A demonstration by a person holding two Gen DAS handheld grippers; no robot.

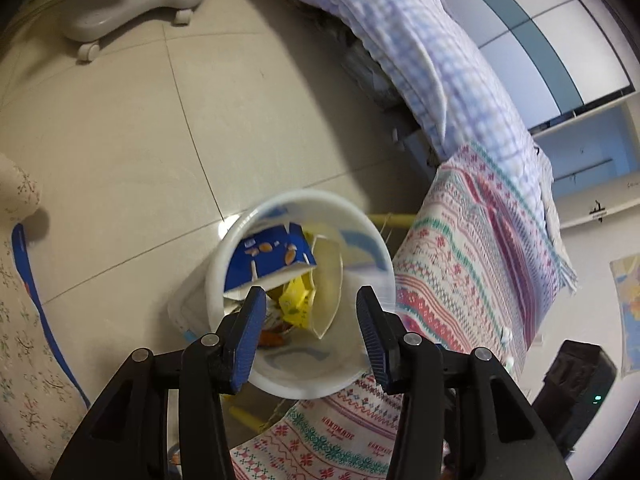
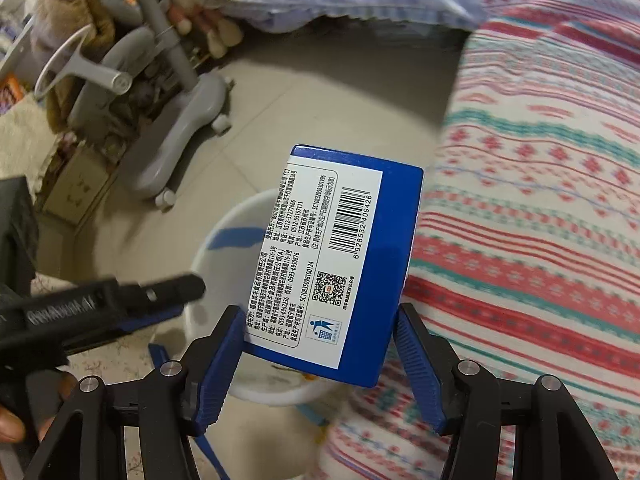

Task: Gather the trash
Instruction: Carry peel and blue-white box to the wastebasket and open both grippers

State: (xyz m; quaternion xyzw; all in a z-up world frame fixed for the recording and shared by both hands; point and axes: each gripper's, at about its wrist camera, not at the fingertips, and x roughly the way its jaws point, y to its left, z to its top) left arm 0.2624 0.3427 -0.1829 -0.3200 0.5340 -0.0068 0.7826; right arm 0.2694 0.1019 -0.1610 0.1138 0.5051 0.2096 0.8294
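A white bin (image 1: 372,256) stands on the tiled floor beside the bed; inside lie a blue carton (image 1: 268,256), yellow wrappers (image 1: 296,300) and white card. My left gripper (image 1: 310,320) is open and empty just above the bin's near rim. In the right wrist view my right gripper (image 2: 318,344) is shut on a blue box (image 2: 340,260) with a white barcode label, holding it above the white bin (image 2: 224,236). The left gripper's black finger (image 2: 160,292) reaches in from the left over the bin.
A patterned red-and-green blanket (image 1: 460,260) hangs off the bed right next to the bin. A purple checked quilt (image 1: 420,48) lies further back. A grey wheeled chair base (image 2: 180,120) stands on the floor behind. A floral cloth (image 1: 20,320) is at the left.
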